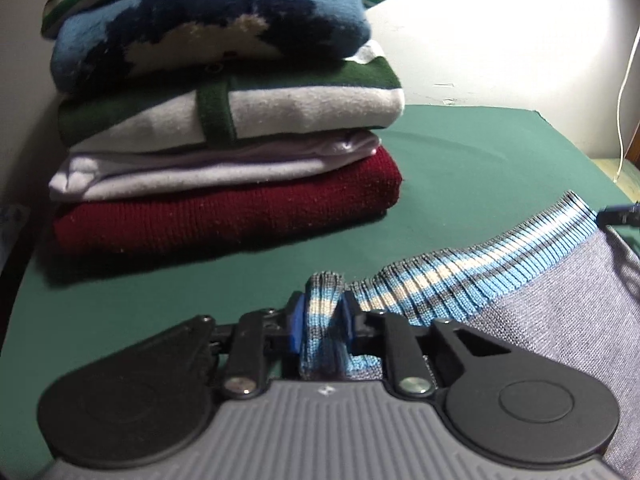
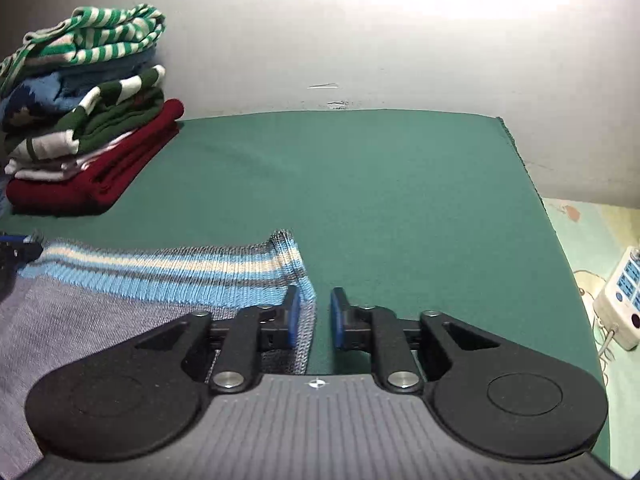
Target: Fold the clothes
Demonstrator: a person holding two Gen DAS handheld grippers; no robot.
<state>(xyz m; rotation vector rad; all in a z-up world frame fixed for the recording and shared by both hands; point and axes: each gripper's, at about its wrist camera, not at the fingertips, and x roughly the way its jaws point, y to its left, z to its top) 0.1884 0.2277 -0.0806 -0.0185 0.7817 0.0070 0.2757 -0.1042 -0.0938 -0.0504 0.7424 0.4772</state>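
A grey knit sweater (image 1: 560,300) with a blue, cream and grey striped ribbed hem (image 1: 460,276) lies on the green table cover (image 1: 480,168). My left gripper (image 1: 323,312) is shut on one bunched end of that hem, with the blue pads pressing the fabric from both sides. In the right wrist view the hem (image 2: 180,272) runs from the left edge to its other corner. My right gripper (image 2: 315,312) stands open at that corner. The sweater's edge lies against the left pad, and bare green cover (image 2: 380,184) shows across the rest of the gap.
A tall stack of folded clothes (image 1: 224,120) stands at the back left against the wall, dark red at the bottom and green-striped on top (image 2: 80,128). The table's right edge drops to a floor mat with a white power strip (image 2: 624,300). A white cable (image 1: 624,92) hangs at the far right.
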